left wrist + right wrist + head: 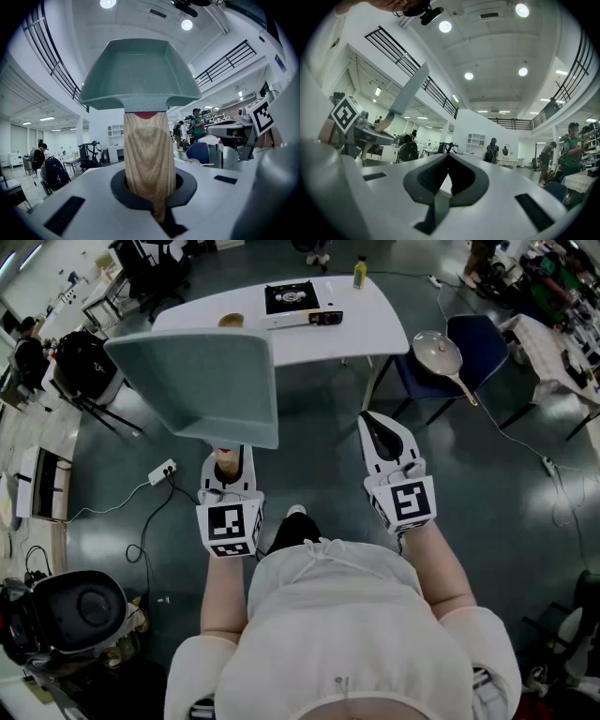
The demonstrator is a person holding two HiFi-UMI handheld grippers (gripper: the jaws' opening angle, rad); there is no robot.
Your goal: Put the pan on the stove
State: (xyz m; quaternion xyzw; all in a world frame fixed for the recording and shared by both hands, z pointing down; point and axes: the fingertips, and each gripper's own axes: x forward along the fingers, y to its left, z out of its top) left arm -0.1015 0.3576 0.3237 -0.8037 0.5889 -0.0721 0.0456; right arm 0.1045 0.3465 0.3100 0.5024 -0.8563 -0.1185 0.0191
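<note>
A teal square pan [202,381] with a wooden handle [223,465] is held up in the air in front of the person. My left gripper [228,470] is shut on that handle. In the left gripper view the handle [149,159] rises from between the jaws to the pan [138,70] above. My right gripper [380,432] hangs to the right, apart from the pan; its jaws are shut with nothing between them [449,159]. The black portable stove [292,298] sits on a white table [375,324] farther ahead. The right gripper view shows the pan [410,96] edge-on at the left.
A blue chair [478,343] right of the table carries a second pan with a lid [439,354]. A yellow bottle [359,273] and a small round thing [231,322] stand on the table. Cables and a power strip [162,471] lie on the floor; a black bag [80,357] sits at the left.
</note>
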